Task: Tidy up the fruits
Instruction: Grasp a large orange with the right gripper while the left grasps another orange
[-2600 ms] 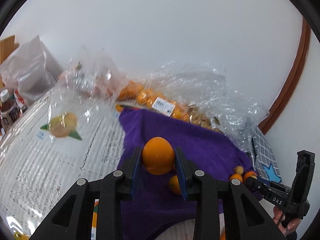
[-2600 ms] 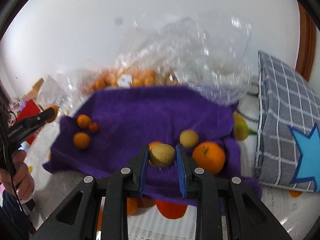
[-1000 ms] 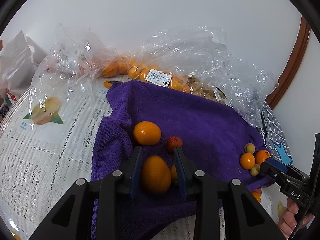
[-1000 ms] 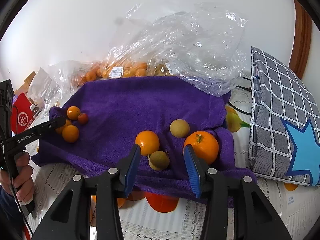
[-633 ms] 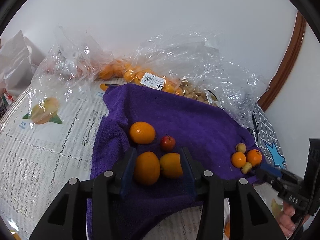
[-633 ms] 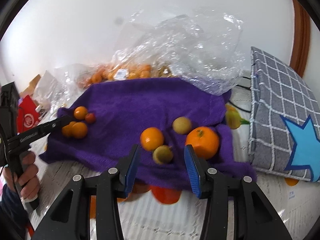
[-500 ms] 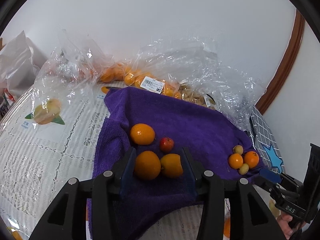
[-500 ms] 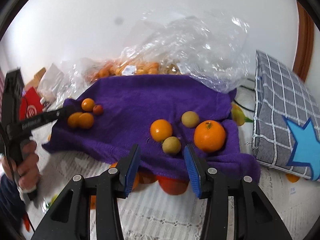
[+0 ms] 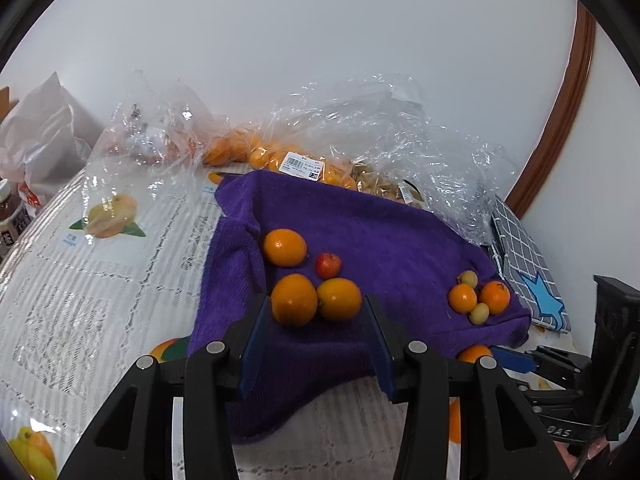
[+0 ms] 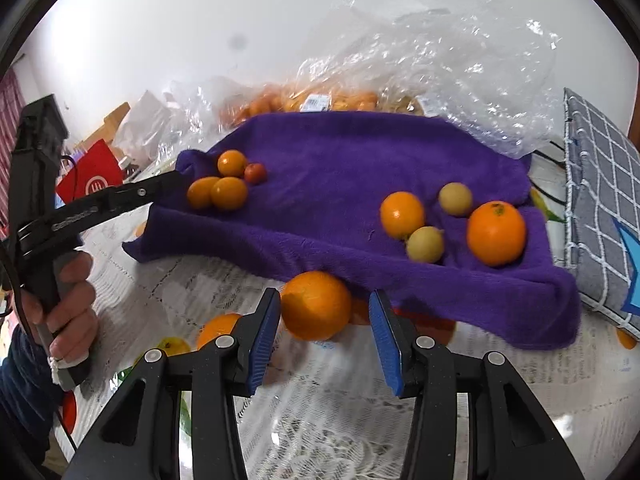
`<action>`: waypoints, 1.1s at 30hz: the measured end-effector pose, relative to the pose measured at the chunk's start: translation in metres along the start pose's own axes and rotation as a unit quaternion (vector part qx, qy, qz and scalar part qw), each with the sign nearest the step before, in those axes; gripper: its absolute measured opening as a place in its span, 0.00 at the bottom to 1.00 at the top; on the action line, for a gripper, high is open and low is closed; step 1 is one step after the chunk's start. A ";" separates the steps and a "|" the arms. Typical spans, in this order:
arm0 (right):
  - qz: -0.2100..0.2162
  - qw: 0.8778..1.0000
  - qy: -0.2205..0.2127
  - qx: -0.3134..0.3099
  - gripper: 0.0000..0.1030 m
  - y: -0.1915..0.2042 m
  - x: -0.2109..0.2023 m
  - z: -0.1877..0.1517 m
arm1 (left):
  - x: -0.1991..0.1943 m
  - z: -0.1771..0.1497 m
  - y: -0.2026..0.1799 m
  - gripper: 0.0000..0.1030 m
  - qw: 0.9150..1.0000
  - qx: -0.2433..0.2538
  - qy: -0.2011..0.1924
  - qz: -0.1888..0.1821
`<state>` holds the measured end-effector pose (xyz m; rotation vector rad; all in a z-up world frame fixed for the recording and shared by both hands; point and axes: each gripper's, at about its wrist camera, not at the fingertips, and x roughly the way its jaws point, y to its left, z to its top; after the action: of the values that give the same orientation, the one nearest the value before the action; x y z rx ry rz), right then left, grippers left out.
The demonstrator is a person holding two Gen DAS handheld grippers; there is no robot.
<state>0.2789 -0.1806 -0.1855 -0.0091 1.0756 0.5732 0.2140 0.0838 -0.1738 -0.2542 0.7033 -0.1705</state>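
Note:
A purple towel (image 9: 372, 224) lies on the table and carries two fruit groups. On its left are three oranges (image 9: 294, 299) and a small red fruit (image 9: 328, 265). On its right are two oranges (image 10: 496, 232) and two yellow-green fruits (image 10: 425, 244). My left gripper (image 9: 312, 344) is open and empty, just in front of the left group. My right gripper (image 10: 324, 332) is open, with a loose orange (image 10: 316, 310) on the tablecloth between its fingers at the towel's front edge.
Clear plastic bags (image 9: 380, 136) holding oranges and other fruit lie behind the towel. A grey checked cloth with a blue star (image 10: 600, 208) lies to the right. A white bag (image 9: 36, 140) and a bottle (image 9: 12, 216) stand far left. The lace tablecloth (image 9: 80, 300) has printed fruit.
Both grippers opened and let go of their fruit on the towel, then drew back. The right gripper dropped lower and now straddles a loose orange in front of the towel.

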 end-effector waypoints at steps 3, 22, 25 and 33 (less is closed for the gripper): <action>-0.011 1.000 0.021 -0.008 0.44 0.006 0.012 0.001 | -0.004 -0.002 0.002 0.43 1.000 -0.003 0.000 0.003; -0.090 0.993 -0.032 0.073 0.39 -0.054 -0.040 -0.028 | -0.016 -0.030 -0.019 0.44 0.998 0.030 0.036 -0.046; -0.099 0.991 -0.035 0.079 0.39 -0.063 -0.049 -0.037 | -0.013 -0.040 -0.035 0.44 0.994 0.041 0.065 -0.072; -0.114 0.990 -0.042 0.068 0.39 -0.070 -0.065 -0.053 | -0.011 -0.060 -0.078 0.47 0.984 0.076 0.098 -0.124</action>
<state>0.2437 -0.2835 -0.1758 0.0113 1.0136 0.2915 0.1613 0.0011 -0.1887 -0.1793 0.8487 -0.4913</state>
